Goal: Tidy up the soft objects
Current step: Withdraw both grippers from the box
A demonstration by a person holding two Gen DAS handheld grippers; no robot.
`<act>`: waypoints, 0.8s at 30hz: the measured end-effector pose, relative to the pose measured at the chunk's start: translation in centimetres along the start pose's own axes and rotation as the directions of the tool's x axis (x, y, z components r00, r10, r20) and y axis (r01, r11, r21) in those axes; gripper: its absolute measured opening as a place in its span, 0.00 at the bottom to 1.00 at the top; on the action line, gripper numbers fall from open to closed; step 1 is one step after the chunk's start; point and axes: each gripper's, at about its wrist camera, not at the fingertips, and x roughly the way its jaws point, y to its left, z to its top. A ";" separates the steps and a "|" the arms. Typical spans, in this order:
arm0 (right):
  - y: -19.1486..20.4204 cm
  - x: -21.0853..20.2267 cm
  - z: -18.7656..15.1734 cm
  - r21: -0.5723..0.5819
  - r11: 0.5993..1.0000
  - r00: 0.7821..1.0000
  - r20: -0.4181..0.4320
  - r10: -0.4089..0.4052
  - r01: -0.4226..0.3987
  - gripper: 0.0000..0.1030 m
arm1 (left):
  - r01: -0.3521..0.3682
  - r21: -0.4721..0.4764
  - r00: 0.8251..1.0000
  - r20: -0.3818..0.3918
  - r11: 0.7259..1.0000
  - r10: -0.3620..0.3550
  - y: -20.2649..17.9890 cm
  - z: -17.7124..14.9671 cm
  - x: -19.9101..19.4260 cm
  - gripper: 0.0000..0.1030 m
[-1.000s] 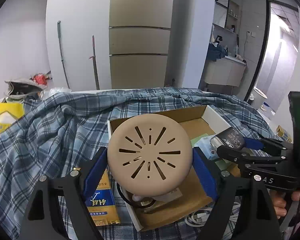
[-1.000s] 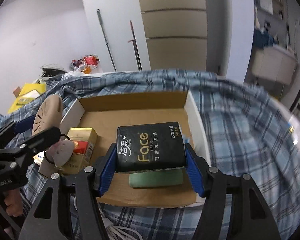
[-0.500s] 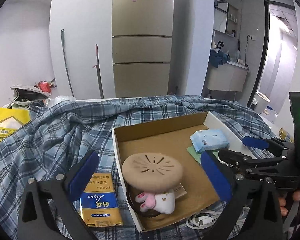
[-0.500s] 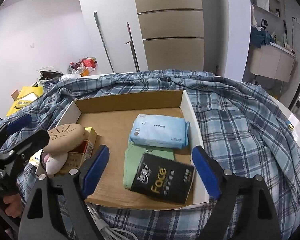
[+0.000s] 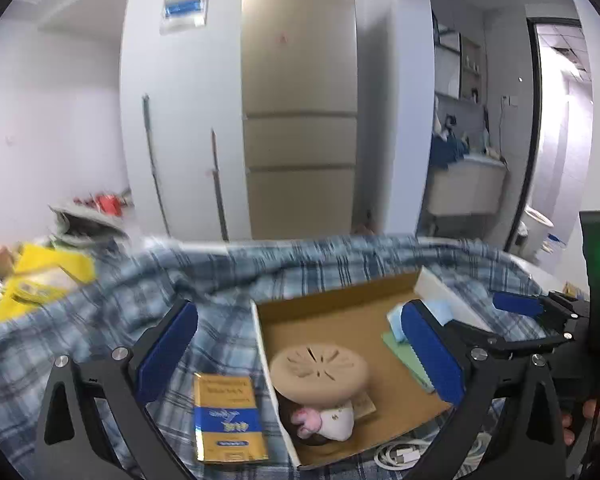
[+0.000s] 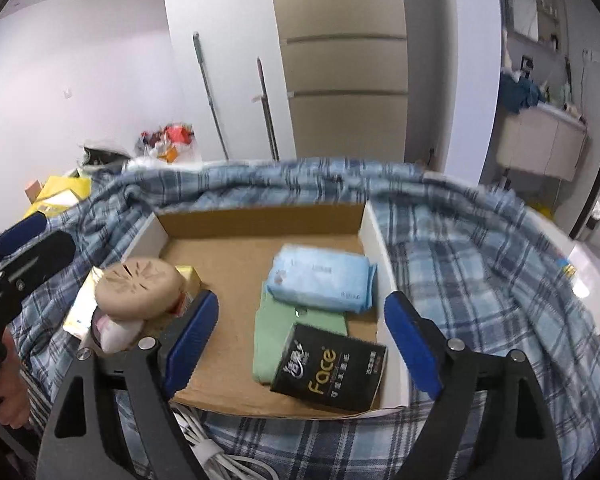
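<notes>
A shallow cardboard box (image 6: 260, 220) (image 5: 332, 300) lies on a blue plaid cloth. In it, a tan round cushion (image 5: 318, 369) (image 6: 138, 288) rests on a small white and pink plush toy (image 5: 326, 424) at the left. A black "Face" tissue pack (image 6: 332, 372) lies on a green cloth (image 6: 276, 332), next to a light blue wipes pack (image 6: 322, 278) (image 5: 436, 312). My left gripper (image 5: 300, 352) is open and empty above the box's left part. My right gripper (image 6: 300, 344) is open and empty above the box's front.
A yellow and blue packet (image 5: 226, 416) lies on the plaid cloth (image 6: 480, 280) left of the box. A white cable (image 5: 400, 454) lies at the box's front edge. Yellow bags (image 5: 40, 276) sit at the far left. A fridge (image 5: 300, 120) stands behind.
Both grippers opened, released the cushion and the black tissue pack into the box, and then pulled back and up. The cushion now rests on the plush toy.
</notes>
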 end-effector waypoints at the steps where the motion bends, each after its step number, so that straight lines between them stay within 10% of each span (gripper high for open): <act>1: 0.2 -0.5 0.3 -0.010 1.000 1.000 0.014 0.000 0.001 0.82 | 0.009 -0.018 1.000 0.013 1.000 -0.009 0.1 0.3 -0.8 1.00; 18: 3.4 -14.4 -0.5 -0.061 0.997 0.950 0.312 -0.031 0.052 0.96 | 0.012 0.010 0.966 0.258 1.000 -0.014 -0.3 0.4 -14.3 1.00; 24: 4.2 -15.6 -2.4 -0.087 0.996 0.957 0.288 0.013 0.013 1.00 | 0.000 0.024 0.960 0.279 1.000 -0.007 0.1 -2.4 -15.1 1.00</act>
